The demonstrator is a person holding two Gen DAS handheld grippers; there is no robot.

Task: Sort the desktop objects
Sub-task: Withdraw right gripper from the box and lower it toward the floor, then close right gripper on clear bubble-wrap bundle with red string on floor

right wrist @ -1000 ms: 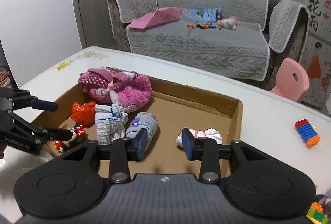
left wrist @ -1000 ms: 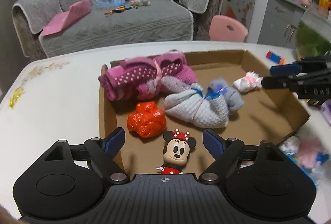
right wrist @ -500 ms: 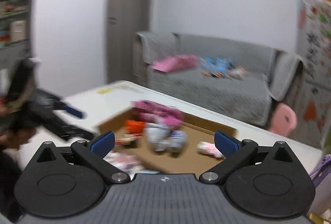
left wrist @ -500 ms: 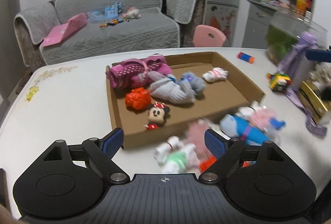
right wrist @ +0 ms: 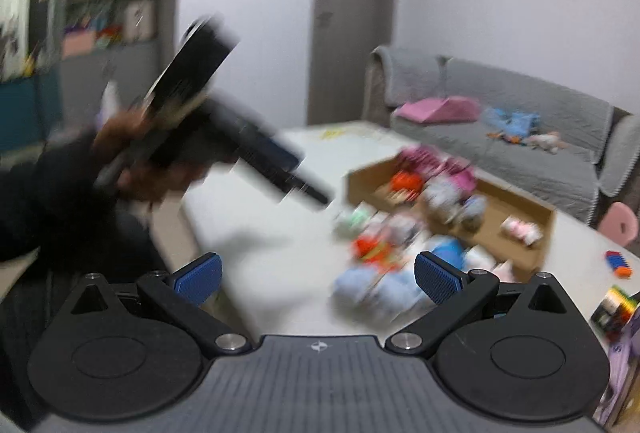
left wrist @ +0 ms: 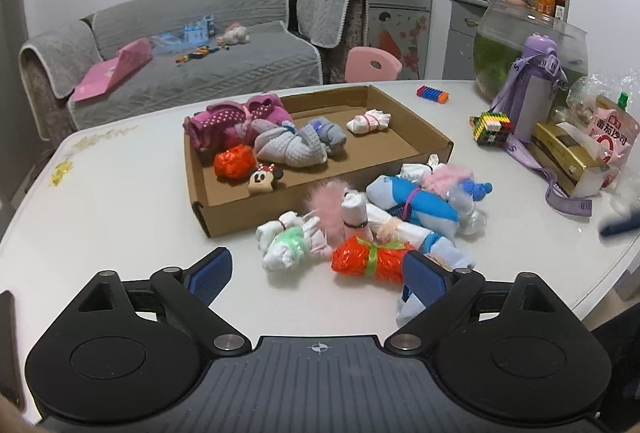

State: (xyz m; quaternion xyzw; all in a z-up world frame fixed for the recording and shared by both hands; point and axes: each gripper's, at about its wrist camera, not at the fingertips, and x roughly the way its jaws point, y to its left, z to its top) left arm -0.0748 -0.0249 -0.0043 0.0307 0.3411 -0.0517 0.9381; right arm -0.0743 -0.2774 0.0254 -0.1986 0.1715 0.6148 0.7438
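Left wrist view, read left to right.

Left third of frame: bare white desk, nothing to sort here.

Centre: shallow cardboard tray set at a slant. Already inside, bunched at its left end: magenta dotted sock bundle, orange crinkled bundle, Minnie Mouse figure lying tilted, grey knitted bundle, and a small white-pink bundle apart toward the far wall. The grouping looks deliberate, leaving the tray's right half free.

Lower centre, just outside the tray's near wall: the unsorted heap. White-and-green bundle, pink feathery piece, orange bundle with green ribbon, blue-and-white bundle. They touch and overlap.

Bottom of frame: left tongs spread wide, gripping nothing, hovering low before the heap; the right-hand pad overlaps the orange ribboned bundle in the picture. Probably lined up for the next pick.

Right third: toy brick block, purple bottle, fish bowl, snack packets. Likely not part of the sort.

Right wrist view is heavily blurred. Right tongs also wide apart and empty, held back from the heap; tray and bundles are smears at middle right.
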